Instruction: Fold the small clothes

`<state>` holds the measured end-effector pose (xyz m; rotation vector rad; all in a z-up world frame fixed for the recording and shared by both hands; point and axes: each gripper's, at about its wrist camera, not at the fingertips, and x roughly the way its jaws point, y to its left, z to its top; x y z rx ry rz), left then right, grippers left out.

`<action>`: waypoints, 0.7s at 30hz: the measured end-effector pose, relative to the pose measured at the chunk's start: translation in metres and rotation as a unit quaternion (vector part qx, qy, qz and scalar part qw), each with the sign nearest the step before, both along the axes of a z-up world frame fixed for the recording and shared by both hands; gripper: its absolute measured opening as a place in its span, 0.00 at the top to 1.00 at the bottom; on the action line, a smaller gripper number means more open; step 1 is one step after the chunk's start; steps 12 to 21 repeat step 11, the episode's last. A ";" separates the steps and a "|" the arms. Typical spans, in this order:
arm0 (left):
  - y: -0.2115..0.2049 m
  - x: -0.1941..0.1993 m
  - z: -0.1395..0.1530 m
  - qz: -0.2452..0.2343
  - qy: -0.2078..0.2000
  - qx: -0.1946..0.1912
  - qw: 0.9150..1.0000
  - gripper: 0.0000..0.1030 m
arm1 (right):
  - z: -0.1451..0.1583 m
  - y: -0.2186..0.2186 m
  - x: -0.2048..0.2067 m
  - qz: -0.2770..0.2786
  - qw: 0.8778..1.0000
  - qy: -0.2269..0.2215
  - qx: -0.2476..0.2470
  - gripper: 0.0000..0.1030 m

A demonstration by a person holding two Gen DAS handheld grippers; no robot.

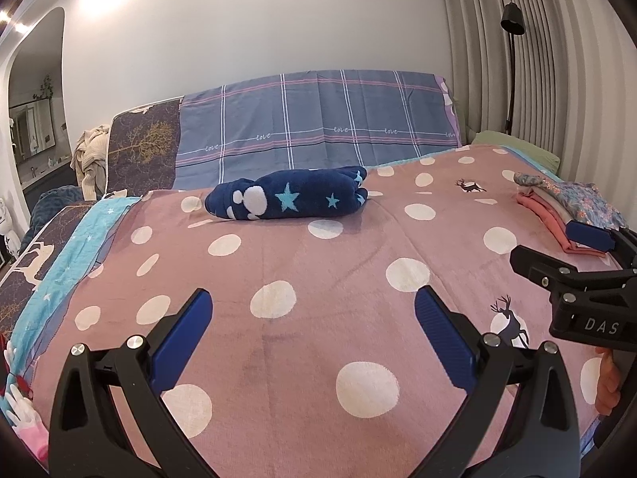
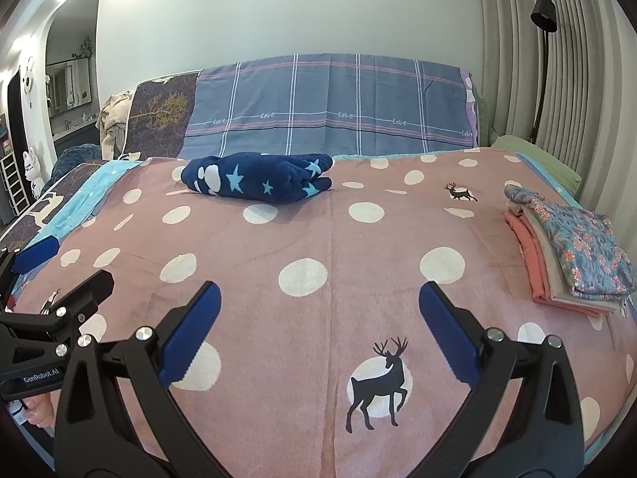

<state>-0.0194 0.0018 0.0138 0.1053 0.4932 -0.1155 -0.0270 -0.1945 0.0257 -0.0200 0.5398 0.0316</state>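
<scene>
Now both tools hang wide open and empty over the bed (image 2: 330, 239): left tool (image 1: 312, 318), right tool (image 2: 318, 310). Reach forward together and take the navy star garment (image 2: 258, 177) by its outer edges.

The left gripper (image 1: 312, 306) is built of matte black plastic arms that fork into two fingers, each with triangular cut-outs near its base. Both fingers carry a blue pad (image 1: 181, 338) with fine ribbing across its inner face. Round silver screws sit at the pivots, two to each side. The right gripper (image 2: 318, 302) has the same build: black forked frame, ribbed blue pads (image 2: 448, 332), silver screws. Seen from the side, its body bears white letters reading "DAS", and the left one's body reads "GenRobot.AI". Below each body a little of a hand shows, too blurred at the edge to tell whether anything is worn.
</scene>
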 end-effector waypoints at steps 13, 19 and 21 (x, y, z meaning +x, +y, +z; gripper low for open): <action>-0.001 0.001 -0.001 0.002 0.002 0.003 1.000 0.01 | -0.001 0.000 0.000 -0.001 1.000 0.000 -0.002 0.02; -0.001 0.001 -0.001 0.002 0.002 0.003 1.000 0.01 | -0.001 0.000 0.000 -0.001 1.000 0.000 -0.002 0.02; -0.001 0.001 -0.001 0.002 0.002 0.003 1.000 0.01 | -0.001 0.000 0.000 -0.001 1.000 0.000 -0.002 0.02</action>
